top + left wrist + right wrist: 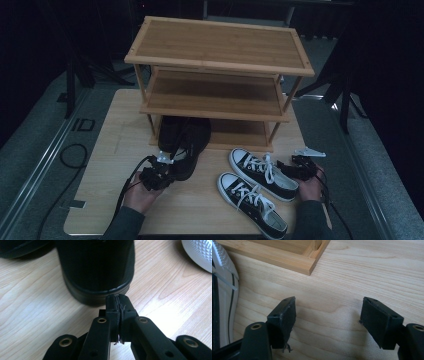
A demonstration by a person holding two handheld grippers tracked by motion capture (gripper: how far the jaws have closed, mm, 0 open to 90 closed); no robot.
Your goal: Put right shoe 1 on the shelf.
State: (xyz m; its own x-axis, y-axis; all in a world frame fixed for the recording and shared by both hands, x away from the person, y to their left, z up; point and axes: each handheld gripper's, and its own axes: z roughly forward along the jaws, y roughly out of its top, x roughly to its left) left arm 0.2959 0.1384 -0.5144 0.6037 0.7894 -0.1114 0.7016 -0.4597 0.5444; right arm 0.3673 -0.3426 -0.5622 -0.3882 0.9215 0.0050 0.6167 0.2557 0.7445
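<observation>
A pair of black shoes [187, 145] stands at the foot of the bamboo shoe rack [215, 95], partly under its lowest shelf. My left gripper [167, 170] sits just behind the nearer black shoe [96, 267]. Its pads are pressed together with nothing between them, and the tips [117, 298] lie at the edge of the heel. My right gripper [287, 167] hovers open over bare table at the right, beside a black-and-white sneaker [262, 172]. In the right gripper view that gripper [328, 307] has the sneaker's side [222, 302] at its left and the rack's bottom corner [309, 265] ahead.
A second sneaker [252, 202] lies nearer the front edge of the light wooden table [115, 150]. A white sneaker sole [197, 252] shows at the top right of the left gripper view. Dark stands and grey floor surround the table. A cable [75, 155] lies at the left.
</observation>
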